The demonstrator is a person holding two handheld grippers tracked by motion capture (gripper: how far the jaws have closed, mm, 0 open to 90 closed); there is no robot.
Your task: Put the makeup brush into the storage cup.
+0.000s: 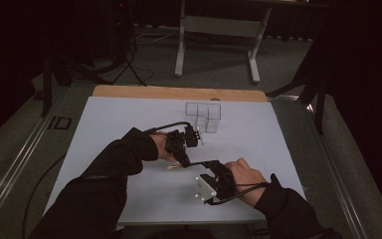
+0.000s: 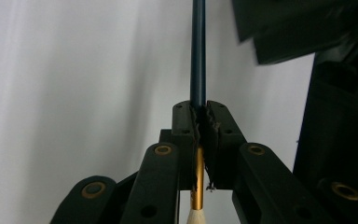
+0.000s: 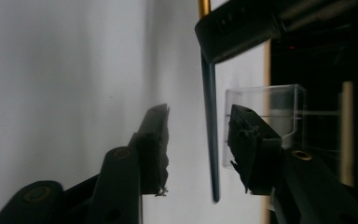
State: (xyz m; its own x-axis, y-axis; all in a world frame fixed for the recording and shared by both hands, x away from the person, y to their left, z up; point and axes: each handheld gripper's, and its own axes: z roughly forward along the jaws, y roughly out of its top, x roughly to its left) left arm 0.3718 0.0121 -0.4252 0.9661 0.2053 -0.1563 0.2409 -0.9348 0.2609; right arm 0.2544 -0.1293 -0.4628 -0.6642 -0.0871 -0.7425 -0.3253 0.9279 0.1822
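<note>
Left gripper (image 2: 199,122) is clamped on the brush (image 2: 197,56): jaws tight on the dark blue handle just past the gold ferrule, white bristles at the near end below the pads. In the high view the left gripper (image 1: 185,160) sits around the middle of the white worktop (image 1: 114,119), brush tip (image 1: 171,167) poking out toward the left. Right gripper (image 3: 198,140) has its jaws apart, handle end (image 3: 210,140) hanging between them, touching neither pad; no grip there. From above the right gripper (image 1: 205,164) is just beside the left one, nearer the front edge, both hands close together. Clear box (image 1: 204,116) stands upright toward the back edge, near the left gripper but apart from it; it also shows behind the right jaw (image 3: 265,100).
</note>
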